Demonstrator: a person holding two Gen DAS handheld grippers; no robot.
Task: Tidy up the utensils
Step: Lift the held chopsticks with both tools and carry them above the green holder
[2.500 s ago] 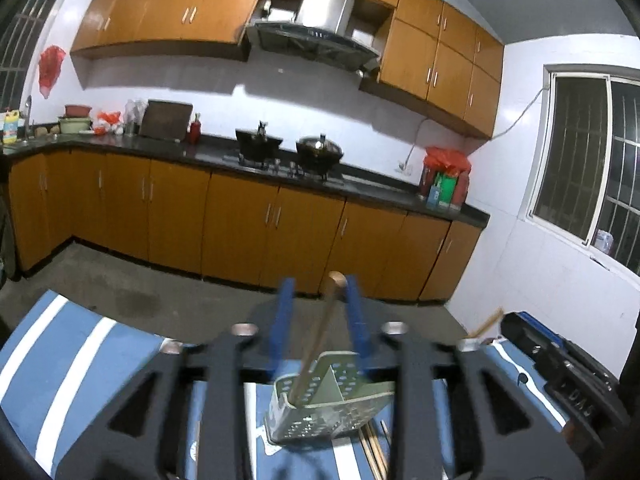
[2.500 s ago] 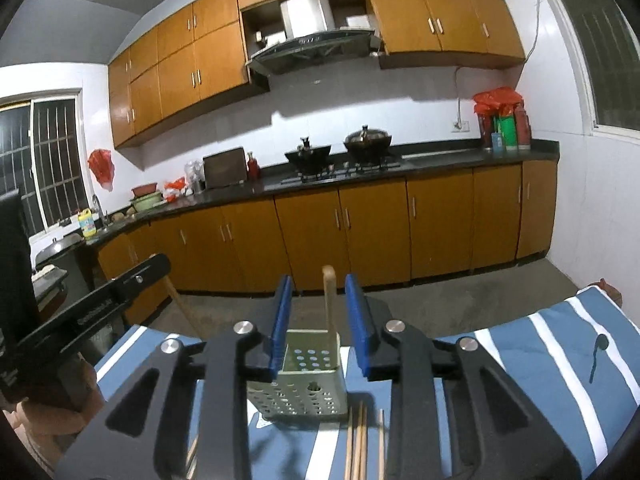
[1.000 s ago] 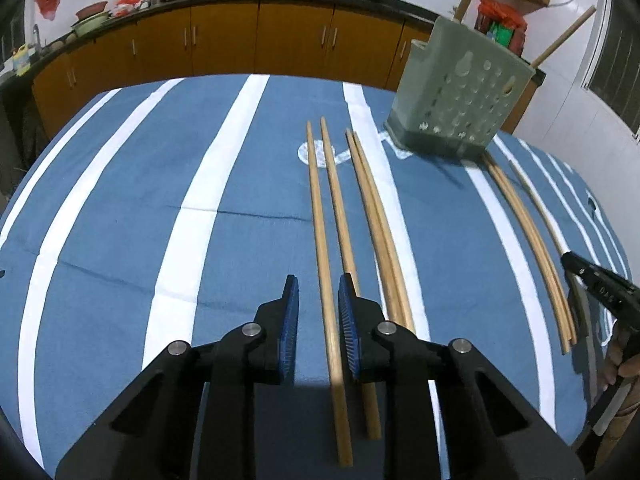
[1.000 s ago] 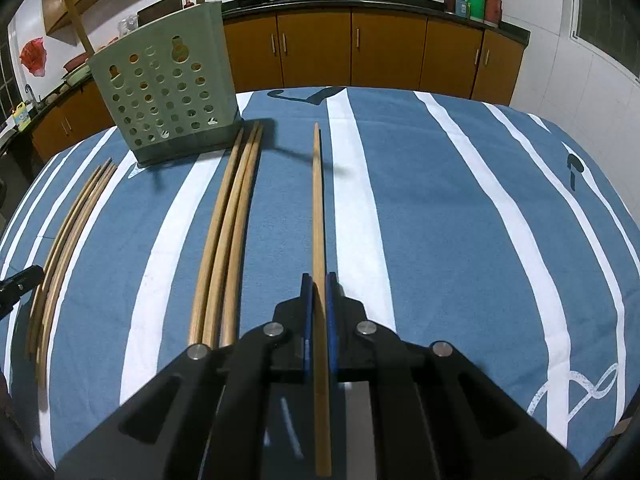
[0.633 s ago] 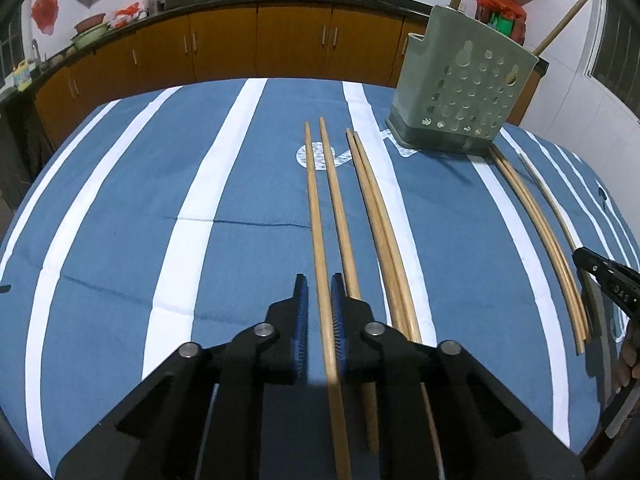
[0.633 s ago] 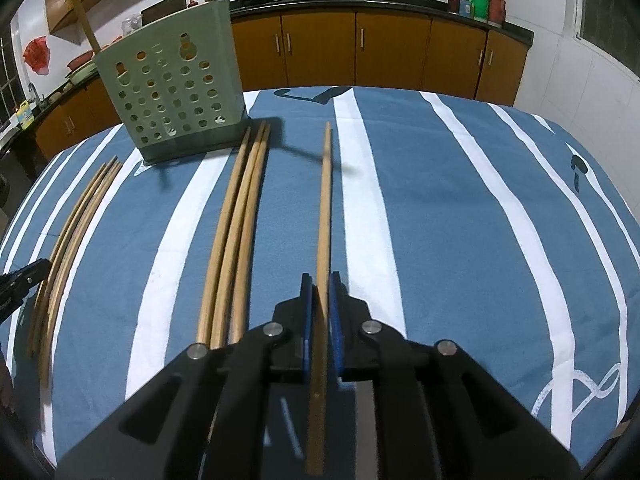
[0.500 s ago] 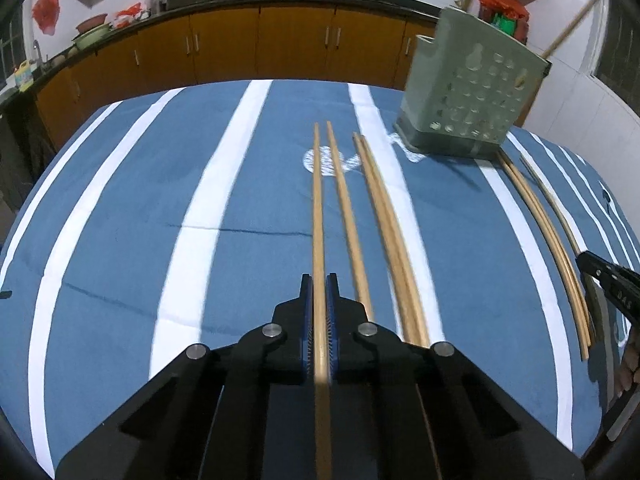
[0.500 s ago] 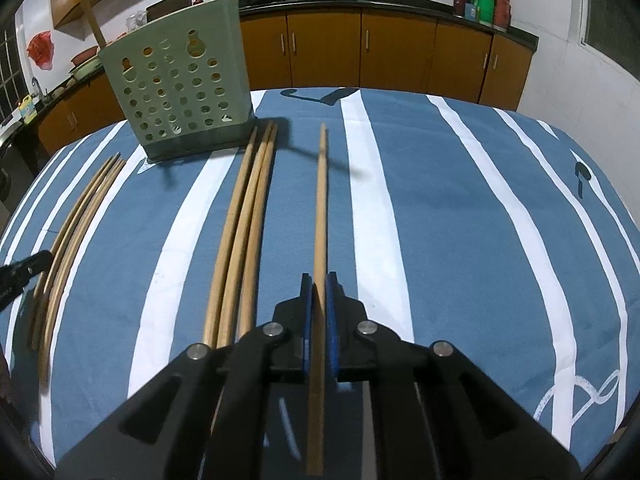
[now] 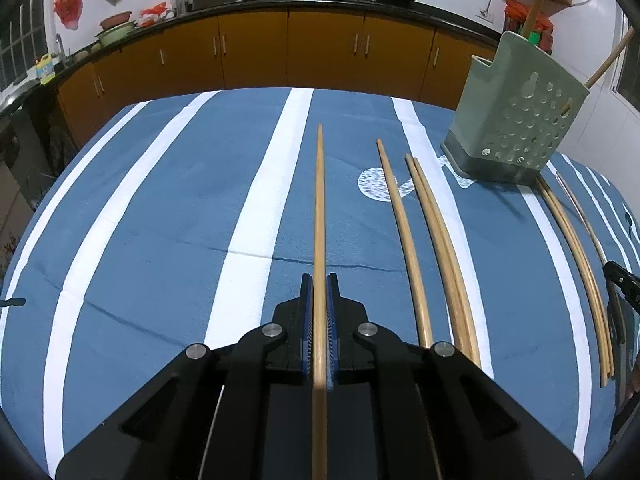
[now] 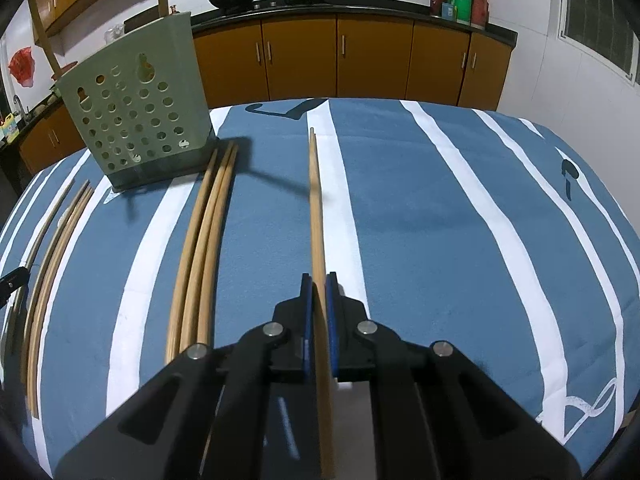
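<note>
My left gripper (image 9: 319,280) is shut on a long wooden chopstick (image 9: 319,208) that points away from me over the blue striped cloth. My right gripper (image 10: 319,278) is likewise shut on another wooden chopstick (image 10: 316,208). A green perforated utensil holder (image 9: 516,120) stands at the far right in the left wrist view, with two chopsticks sticking up out of it. In the right wrist view the utensil holder (image 10: 138,120) is at the far left. Loose chopsticks (image 9: 432,232) lie on the cloth to the right of my left gripper.
More chopsticks (image 9: 576,256) lie by the table's right edge in the left wrist view, next to the other gripper's black tip (image 9: 622,280). Three chopsticks (image 10: 200,248) lie left of my right gripper. Orange kitchen cabinets (image 9: 256,48) run along the far wall.
My left gripper closed on a chopstick and carried it to the left, away from its neighbour. The right gripper stayed shut on its chopstick, whose far end has lifted slightly.
</note>
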